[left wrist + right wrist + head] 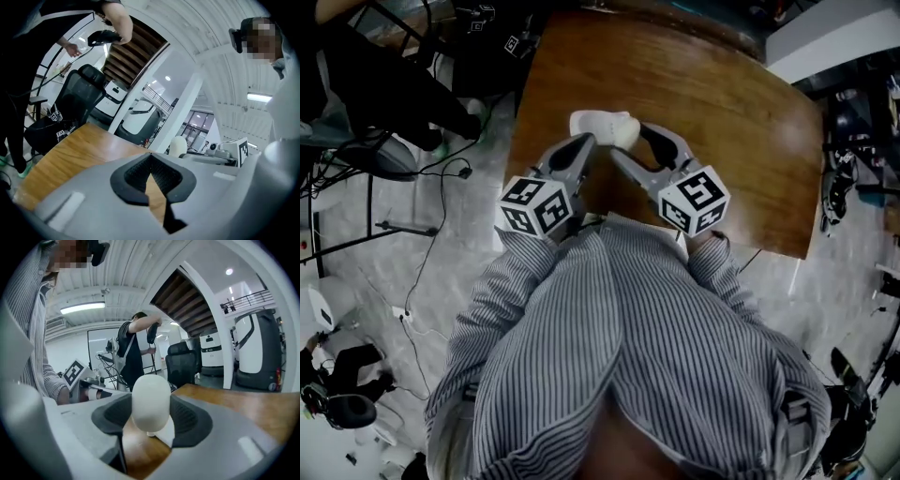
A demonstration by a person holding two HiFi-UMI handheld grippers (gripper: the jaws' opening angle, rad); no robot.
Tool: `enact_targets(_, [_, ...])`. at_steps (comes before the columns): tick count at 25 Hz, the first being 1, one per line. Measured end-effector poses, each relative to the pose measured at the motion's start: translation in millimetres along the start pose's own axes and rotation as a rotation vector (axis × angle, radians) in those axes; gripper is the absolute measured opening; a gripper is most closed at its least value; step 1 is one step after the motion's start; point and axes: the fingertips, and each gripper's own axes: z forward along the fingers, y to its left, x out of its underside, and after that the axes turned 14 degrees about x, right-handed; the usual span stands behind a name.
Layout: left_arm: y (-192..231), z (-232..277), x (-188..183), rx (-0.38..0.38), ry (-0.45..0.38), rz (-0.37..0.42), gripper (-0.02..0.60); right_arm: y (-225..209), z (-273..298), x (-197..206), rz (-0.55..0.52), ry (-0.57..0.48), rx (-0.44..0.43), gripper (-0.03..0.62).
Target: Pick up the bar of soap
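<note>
The bar of soap (pixel 151 401) is a cream oval. It stands on end between the black pads of my right gripper (pixel 151 414), which is shut on it. In the head view the soap (pixel 626 133) is at the right edge of a white soap dish (pixel 592 122) on the wooden table (pixel 741 141). Part of the dish (pixel 165 431) shows just under the soap; I cannot tell whether they touch. My left gripper (pixel 585 142) is at the dish's near left side. Its pads (pixel 136 176) meet at the tips with nothing between them. From the left gripper view the soap (pixel 178 146) is just beyond the jaws.
The table's left edge (pixel 517 122) drops to a grey floor with cables and stands. A black office chair (pixel 77 101) and a standing person (pixel 131 352) are beyond the table. White machines (pixel 255 350) stand further back.
</note>
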Motion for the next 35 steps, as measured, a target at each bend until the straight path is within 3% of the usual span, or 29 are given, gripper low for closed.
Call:
enact_targets(6, [-9,-3,4,-0.006,0.017,0.023,0.006,-7,-8,10,0.162,0.0,0.013,0.253])
enact_targets(11, [-11,-4,9,-0.013,0.019,0.026,0.006,-8,-13,9,0.22,-0.02,0.001,0.253])
enact_targets(16, [-6,-10,7,-0.054,0.006,0.033,0.006,-4,-12,15,0.219,0.002,-0.014,0.253])
enact_targets(35, [1,-7,20,-0.071,0.05,0.01,0.006,-2,-2,20,0.199,0.039,-0.056,0.253])
